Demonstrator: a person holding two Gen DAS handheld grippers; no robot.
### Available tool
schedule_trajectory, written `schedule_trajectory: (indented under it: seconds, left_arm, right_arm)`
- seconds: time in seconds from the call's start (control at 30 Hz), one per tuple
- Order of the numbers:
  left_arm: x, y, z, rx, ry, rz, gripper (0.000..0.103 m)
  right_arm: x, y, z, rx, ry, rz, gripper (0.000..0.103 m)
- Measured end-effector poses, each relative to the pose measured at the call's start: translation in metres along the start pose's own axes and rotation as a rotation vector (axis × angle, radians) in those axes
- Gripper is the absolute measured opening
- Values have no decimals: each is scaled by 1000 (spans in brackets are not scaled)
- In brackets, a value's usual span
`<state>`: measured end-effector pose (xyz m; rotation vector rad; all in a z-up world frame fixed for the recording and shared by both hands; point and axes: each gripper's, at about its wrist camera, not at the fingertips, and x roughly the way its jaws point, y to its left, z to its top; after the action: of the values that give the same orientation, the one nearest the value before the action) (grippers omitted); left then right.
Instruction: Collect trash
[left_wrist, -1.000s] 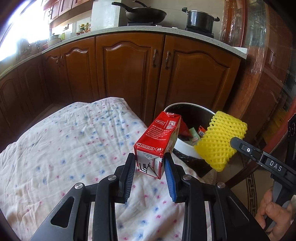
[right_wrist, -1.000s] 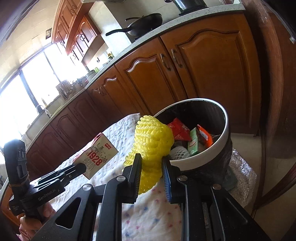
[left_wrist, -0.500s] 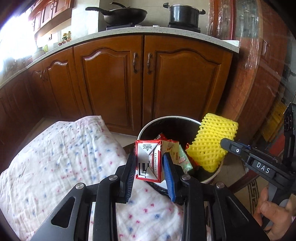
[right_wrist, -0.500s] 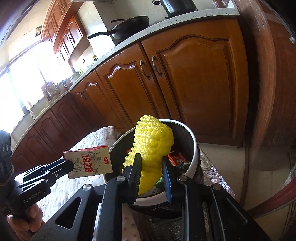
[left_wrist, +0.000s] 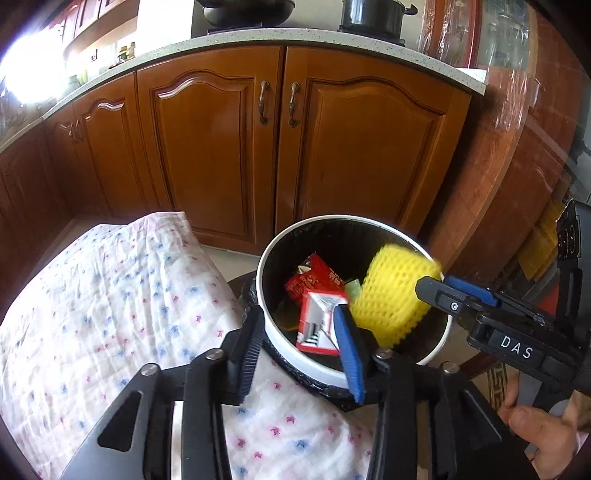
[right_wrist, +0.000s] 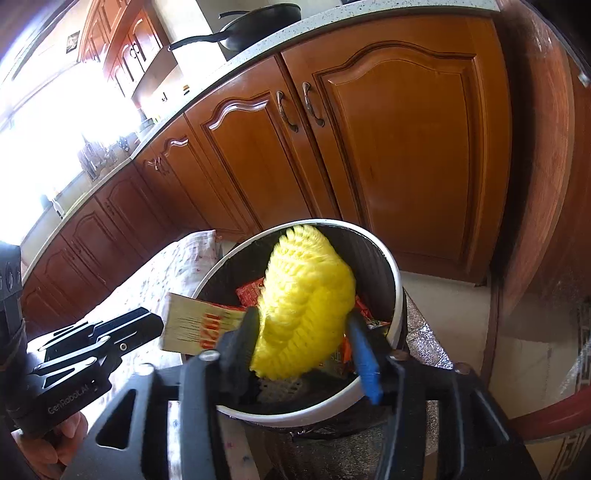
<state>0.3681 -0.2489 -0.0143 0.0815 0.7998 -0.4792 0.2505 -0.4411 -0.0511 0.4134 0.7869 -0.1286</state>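
Carton (left_wrist: 318, 322) and foam net (right_wrist: 301, 306) now over bin (left_wrist: 436, 343)

Table under a floral cloth (left_wrist: 110, 302), white-rimmed trash bin (left_wrist: 369, 373) just beside its edge.

Left gripper (left_wrist: 299, 332) jaws opening over the bin (left_wrist: 266, 325) — red carton (left_wrist: 317, 325) between them, yellow foam net (left_wrist: 395, 295) right.

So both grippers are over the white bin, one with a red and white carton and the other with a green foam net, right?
Nearly. The foam net between the right gripper fingers is yellow, not green, as the right wrist view shows. The rest stands: the left gripper has the red and white carton, both over the white bin, jaws opening.
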Motion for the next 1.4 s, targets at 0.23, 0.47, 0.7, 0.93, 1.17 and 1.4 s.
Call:
schedule_trajectory:
  seconds: [0.23,0.47,0.7,0.93,1.17,1.4]
  left_arm:
    - [-19,12,-13,-47,-23,-5,45]
    - [-40,32,-40,-120,-16,-2,49]
    - [-71,40,-74,-171,-32,15,64]
    - [-116,45,-116,-209,-81,34,74]
    - [-169,46,-143,-194,-212,99,87]
    - [-206,31,-182,-147,-336,220,102]
  right_arm:
    - [-14,-3,-6,34,-28,15,57]
    - [-39,4,-23,69,-76,52,65]
    - [-63,29,-51,67,-129,75,78]
    - [-89,65,-79,5,-185,62,96]
    - [-114,95,-100,-73,-265,31,101]
    - [-146,117,-115,-162,-414,-19,103]
